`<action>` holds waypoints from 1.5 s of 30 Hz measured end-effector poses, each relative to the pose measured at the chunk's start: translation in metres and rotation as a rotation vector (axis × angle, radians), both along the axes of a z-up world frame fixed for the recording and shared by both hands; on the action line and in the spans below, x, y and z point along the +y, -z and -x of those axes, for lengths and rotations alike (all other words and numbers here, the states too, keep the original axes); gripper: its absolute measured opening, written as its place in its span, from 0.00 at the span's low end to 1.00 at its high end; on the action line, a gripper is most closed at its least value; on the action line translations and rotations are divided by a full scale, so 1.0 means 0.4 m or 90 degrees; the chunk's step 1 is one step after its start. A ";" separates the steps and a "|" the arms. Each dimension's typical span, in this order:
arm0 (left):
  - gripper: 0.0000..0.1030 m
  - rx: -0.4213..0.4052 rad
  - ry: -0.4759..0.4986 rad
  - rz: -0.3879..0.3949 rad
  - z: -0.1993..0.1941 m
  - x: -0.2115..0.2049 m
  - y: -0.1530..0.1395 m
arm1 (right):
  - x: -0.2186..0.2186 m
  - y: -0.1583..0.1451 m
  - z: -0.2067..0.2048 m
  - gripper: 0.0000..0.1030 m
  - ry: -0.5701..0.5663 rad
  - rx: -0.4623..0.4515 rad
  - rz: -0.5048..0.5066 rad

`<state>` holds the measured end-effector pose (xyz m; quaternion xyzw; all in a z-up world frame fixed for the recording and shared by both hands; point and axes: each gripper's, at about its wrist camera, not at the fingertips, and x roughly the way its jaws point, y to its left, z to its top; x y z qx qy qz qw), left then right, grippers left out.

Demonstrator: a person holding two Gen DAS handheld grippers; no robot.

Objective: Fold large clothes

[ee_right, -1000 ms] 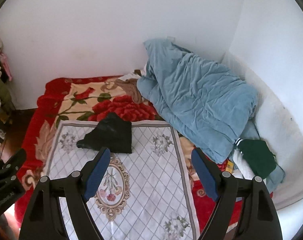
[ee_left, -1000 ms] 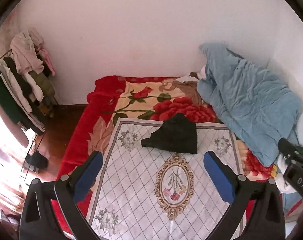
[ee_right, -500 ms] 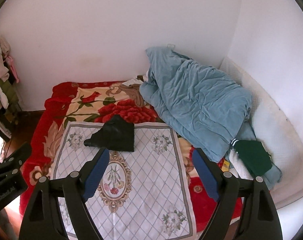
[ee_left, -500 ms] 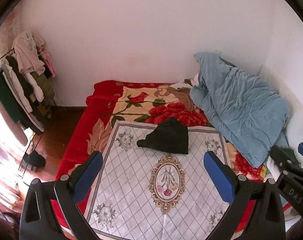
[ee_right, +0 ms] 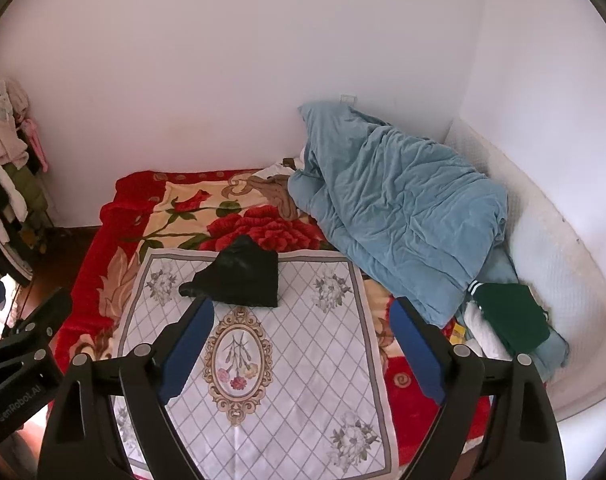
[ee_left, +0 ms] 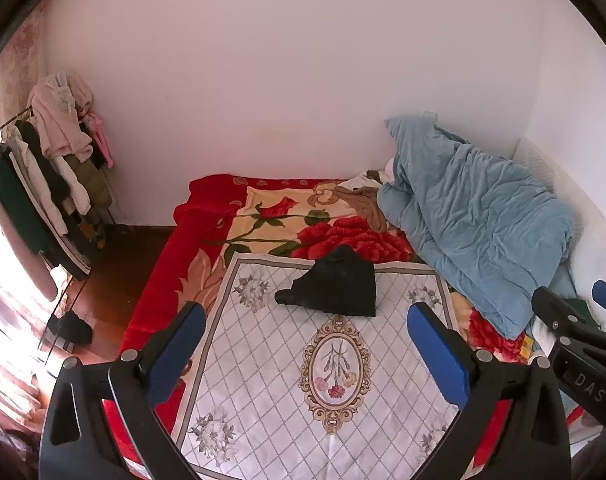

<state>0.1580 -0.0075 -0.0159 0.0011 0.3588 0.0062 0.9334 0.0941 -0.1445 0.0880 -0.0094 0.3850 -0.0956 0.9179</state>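
Note:
A dark folded garment (ee_left: 335,290) lies at the far end of a white diamond-patterned cloth (ee_left: 263,392) spread on the bed. My left gripper (ee_left: 306,320) hovers above the near part of that cloth, open, with nothing between its blue pads. In the right wrist view the same garment (ee_right: 243,280) sits just beyond my right gripper (ee_right: 302,308). Its jaws are opening, they hold nothing, and they stand clear of the cloth (ee_right: 311,360). Both grippers point down at the bed, side by side.
A red floral blanket (ee_left: 263,216) covers the bed. A crumpled blue quilt (ee_right: 403,220) is heaped at the far right against the wall. Green and white clothes (ee_right: 511,316) lie at the right edge. A clothes rack (ee_left: 43,184) stands left, over dark wooden floor.
Both grippers have drawn back and up from the bed, so the cloth and the dark garment look smaller and farther. The garment has not moved.

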 end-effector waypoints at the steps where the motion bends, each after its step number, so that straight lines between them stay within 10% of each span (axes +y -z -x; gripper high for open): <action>1: 1.00 -0.001 0.000 -0.001 0.000 0.000 -0.001 | 0.001 0.002 -0.001 0.88 0.000 0.000 0.000; 45: 1.00 -0.004 -0.002 0.002 0.005 0.001 -0.028 | 0.021 -0.033 0.001 0.89 -0.008 -0.001 -0.008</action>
